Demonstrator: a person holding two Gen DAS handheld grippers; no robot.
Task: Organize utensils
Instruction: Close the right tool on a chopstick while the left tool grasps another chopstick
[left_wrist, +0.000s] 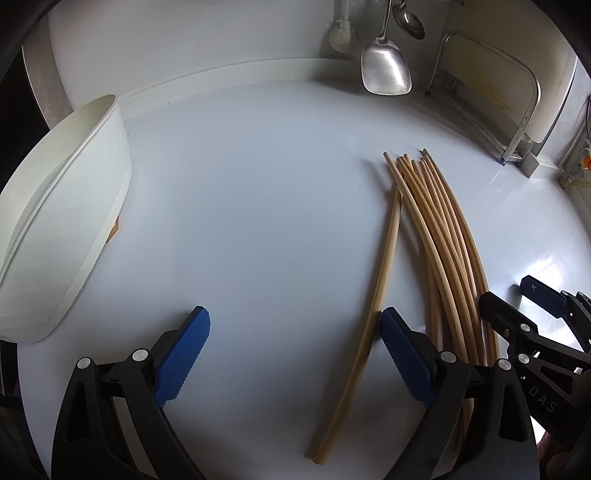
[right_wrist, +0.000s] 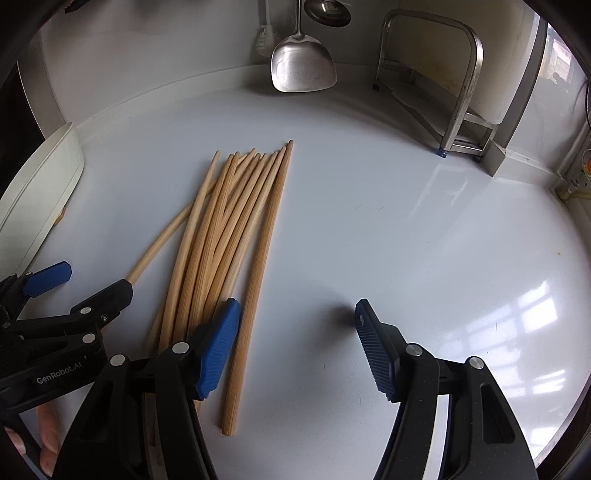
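Several wooden chopsticks (left_wrist: 443, 236) lie in a loose bundle on the white counter (left_wrist: 258, 184), with one single chopstick (left_wrist: 373, 302) apart on the bundle's left. My left gripper (left_wrist: 294, 312) stands open over the counter; the single chopstick lies between its blue pads, against the right one. In the right wrist view the bundle (right_wrist: 218, 229) runs under the left finger of my right gripper (right_wrist: 296, 303), which is open. The rightmost chopstick (right_wrist: 258, 273) lies just inside that finger's pad. Each gripper shows in the other's view: the right gripper (left_wrist: 509, 291), the left gripper (right_wrist: 86, 282).
A white oblong container (left_wrist: 62, 206) stands at the counter's left (right_wrist: 40, 184). A metal spatula (left_wrist: 386, 70), a ladle (left_wrist: 410, 22) and a brush (left_wrist: 341, 35) hang at the back wall. A metal rack (right_wrist: 458, 92) stands back right. A person's fingers (right_wrist: 48, 435) show bottom left.
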